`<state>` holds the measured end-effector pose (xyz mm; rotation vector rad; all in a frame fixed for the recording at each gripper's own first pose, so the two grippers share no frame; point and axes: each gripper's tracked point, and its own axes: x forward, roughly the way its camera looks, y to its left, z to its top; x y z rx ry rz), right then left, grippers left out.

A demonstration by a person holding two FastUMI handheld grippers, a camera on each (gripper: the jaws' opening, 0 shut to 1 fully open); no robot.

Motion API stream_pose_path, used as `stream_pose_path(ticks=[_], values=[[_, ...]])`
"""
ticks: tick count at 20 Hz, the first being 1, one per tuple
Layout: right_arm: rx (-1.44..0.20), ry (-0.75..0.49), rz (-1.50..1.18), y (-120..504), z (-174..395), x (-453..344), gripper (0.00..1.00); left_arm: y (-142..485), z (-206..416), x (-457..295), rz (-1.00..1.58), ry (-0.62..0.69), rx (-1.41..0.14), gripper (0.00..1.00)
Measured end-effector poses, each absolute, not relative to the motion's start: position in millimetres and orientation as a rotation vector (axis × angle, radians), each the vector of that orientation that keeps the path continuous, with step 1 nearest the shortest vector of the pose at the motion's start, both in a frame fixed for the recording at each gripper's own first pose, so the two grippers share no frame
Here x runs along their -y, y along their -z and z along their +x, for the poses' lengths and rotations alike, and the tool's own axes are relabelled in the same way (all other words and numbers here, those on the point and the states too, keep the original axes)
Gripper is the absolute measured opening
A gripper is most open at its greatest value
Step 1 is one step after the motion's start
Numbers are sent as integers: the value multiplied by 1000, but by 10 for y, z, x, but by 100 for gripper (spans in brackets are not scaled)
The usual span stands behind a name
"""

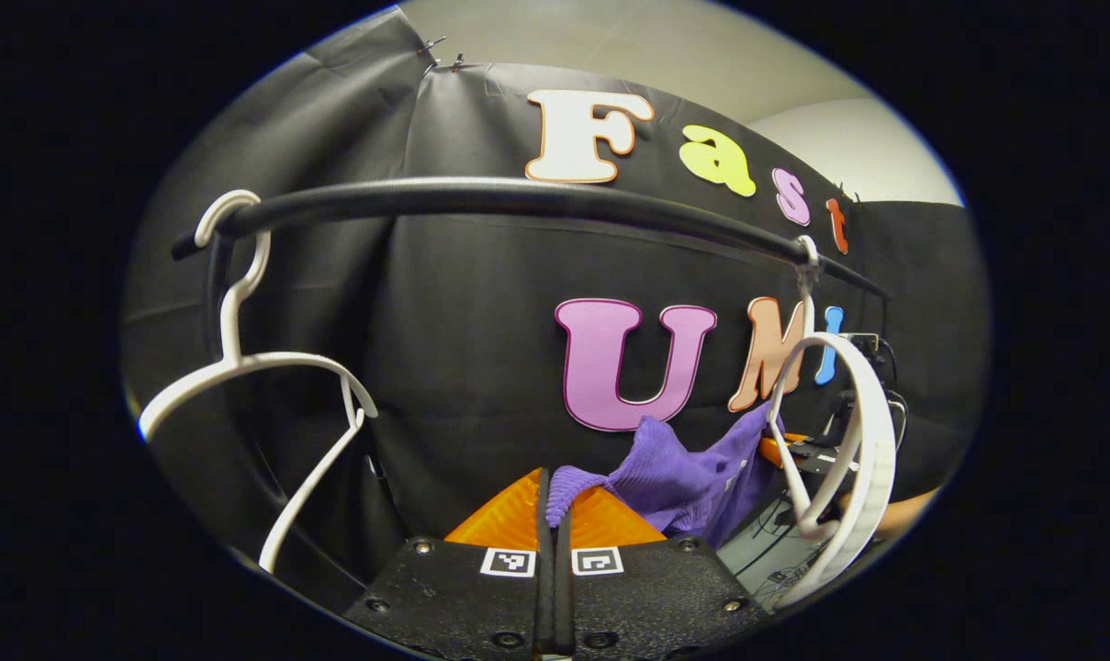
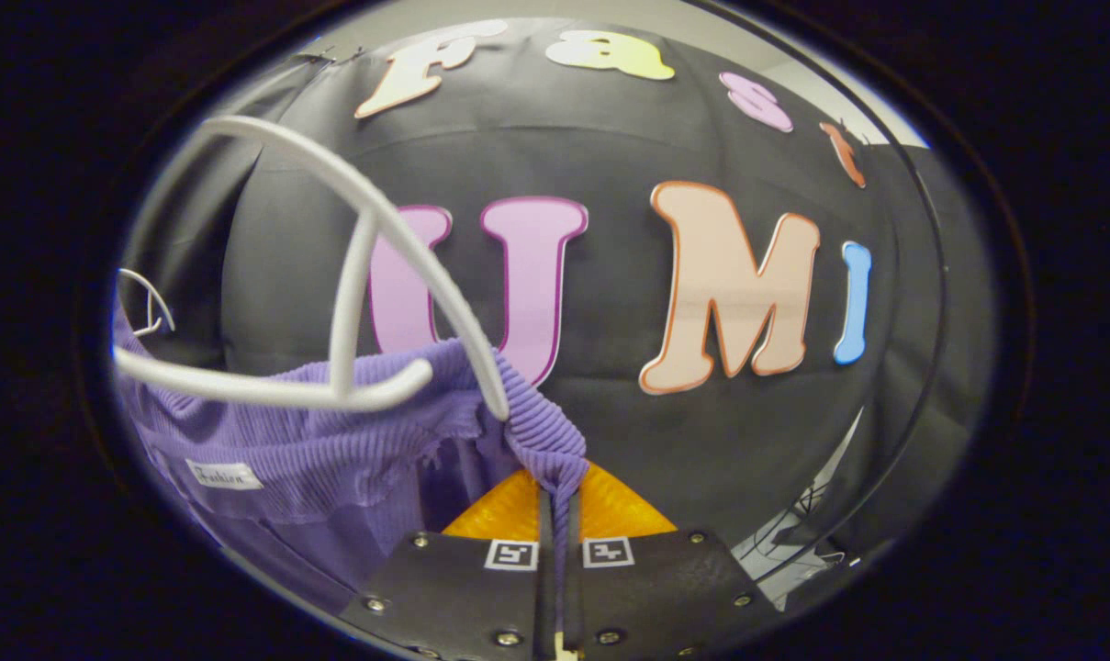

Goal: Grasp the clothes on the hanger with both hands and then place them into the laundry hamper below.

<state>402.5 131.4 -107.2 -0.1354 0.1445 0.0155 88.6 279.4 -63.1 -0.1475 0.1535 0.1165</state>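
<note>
A purple ribbed garment (image 1: 678,477) stretches between my two grippers. In the left gripper view my left gripper (image 1: 555,500) is shut on one corner of the cloth, which runs off to the right toward the white hanger (image 1: 871,441) on the black rail (image 1: 518,197). In the right gripper view my right gripper (image 2: 555,496) is shut on another fold of the purple garment (image 2: 334,450), and the same white hanger (image 2: 362,275) stands just above the cloth at the left, its arm tip touching the fabric.
A second, bare white hanger (image 1: 242,367) hangs from the rail at the left in the left gripper view. The black booth wall stands close behind. Cables and grey gear (image 1: 784,542) lie low at the right.
</note>
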Motion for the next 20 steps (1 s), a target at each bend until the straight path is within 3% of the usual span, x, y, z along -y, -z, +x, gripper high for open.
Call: stream_pose_path(ticks=[9, 15, 20], values=[[-309, -103, -208, 1914, 3226, -1294, 4, 1384, 351, -2610, -154, -219, -253, 0], [-305, -140, -201, 1852, 2500, -1162, 4, 1302, -261, -2267, -126, -288, -260, 0], [-256, -156, -196, 1550, 1887, -980, 4, 1058, -575, -1762, -95, -252, -231, 0]])
